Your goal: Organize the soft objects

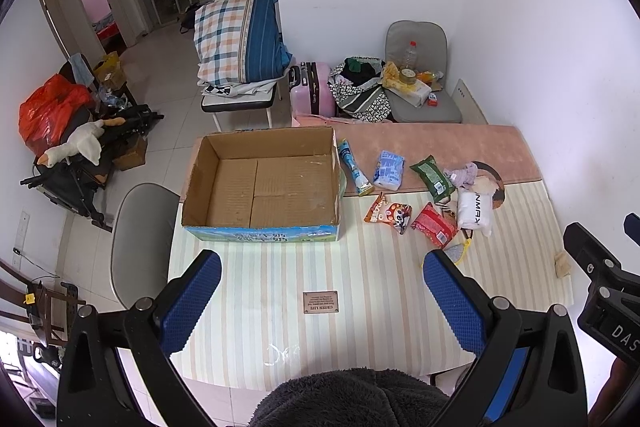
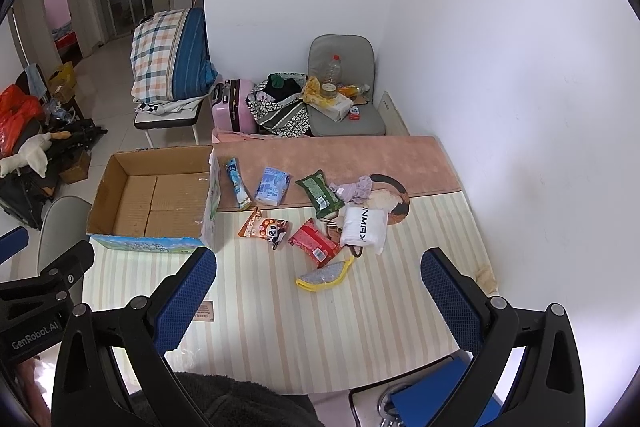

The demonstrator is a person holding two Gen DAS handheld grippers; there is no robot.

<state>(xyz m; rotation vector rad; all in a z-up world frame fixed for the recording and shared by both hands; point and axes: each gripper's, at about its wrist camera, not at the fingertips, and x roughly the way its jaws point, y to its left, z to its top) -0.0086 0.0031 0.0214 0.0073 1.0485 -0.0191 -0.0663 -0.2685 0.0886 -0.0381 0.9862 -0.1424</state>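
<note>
Both claws, left claw and right claw, gape empty over bare table near its front edge

Table label print unreadable; right fingers hide mesh pouch.

Beside the brown cardboard box with its blue-green printed outer wall lie a light-blue tube-shaped packet, a pale-blue plastic pack, a dark-green snack bag, an orange cartoon-printed pouch, a red snack bag and a white pack with black lettering. The table covering under the box is cream with pale stripes; beyond, it turns pink.
</note>
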